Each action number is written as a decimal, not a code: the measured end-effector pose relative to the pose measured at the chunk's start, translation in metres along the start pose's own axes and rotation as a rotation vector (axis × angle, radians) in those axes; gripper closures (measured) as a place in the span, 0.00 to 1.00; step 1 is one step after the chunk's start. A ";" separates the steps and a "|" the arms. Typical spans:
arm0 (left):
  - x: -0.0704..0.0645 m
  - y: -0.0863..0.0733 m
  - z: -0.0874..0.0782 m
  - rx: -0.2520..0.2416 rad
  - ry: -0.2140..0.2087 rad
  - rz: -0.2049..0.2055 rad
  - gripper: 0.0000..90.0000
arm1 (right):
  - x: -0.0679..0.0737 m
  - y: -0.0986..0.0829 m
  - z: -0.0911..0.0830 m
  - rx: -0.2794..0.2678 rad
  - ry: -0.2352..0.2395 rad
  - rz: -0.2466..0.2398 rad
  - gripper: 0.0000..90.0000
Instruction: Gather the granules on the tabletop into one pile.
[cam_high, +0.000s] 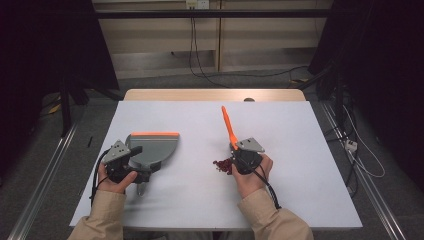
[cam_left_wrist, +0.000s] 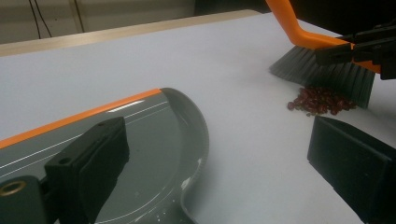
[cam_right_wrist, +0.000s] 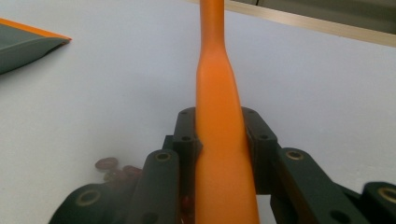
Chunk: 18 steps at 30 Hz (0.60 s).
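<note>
Brush (cam_high: 228, 126) beside red bits (cam_high: 222, 165) on the worktop (cam_high: 300, 150).
Right gripper (cam_right_wrist: 219, 140) — jaws clenched on the brush handle; left gripper (cam_high: 131, 162) — jaws spread wide over the dustpan (cam_high: 155, 145).

You see a glossy grey plastic dustpan (cam_left_wrist: 154, 154) with a smooth orange edge strip, and a brush (cam_left_wrist: 322, 70) with a smooth orange plastic handle and matt dark bristles. The small red beads (cam_left_wrist: 320, 100) look shiny. The table (cam_high: 300, 150) has a matt, smooth pale top.
</note>
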<state>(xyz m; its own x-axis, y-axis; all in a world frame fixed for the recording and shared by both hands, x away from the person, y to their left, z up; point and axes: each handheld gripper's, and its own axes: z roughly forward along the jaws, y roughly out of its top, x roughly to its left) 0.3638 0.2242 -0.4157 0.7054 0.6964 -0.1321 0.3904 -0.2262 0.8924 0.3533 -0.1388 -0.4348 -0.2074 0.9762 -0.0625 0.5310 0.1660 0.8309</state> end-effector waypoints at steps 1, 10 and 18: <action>0.000 0.000 0.000 0.000 0.000 0.000 0.06 | 0.001 0.000 0.000 0.001 -0.004 -0.011 0.79; 0.000 0.000 -0.001 -0.003 0.002 -0.003 0.06 | -0.006 0.003 -0.001 -0.018 0.018 -0.008 0.79; 0.000 0.000 -0.001 -0.003 0.004 -0.001 0.06 | -0.016 0.006 -0.007 -0.033 0.048 0.011 0.79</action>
<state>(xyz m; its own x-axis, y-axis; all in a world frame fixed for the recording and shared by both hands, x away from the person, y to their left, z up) 0.3633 0.2249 -0.4154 0.7029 0.6991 -0.1316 0.3895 -0.2235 0.8935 0.3539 -0.1548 -0.4252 -0.2413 0.9701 -0.0276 0.5062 0.1501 0.8493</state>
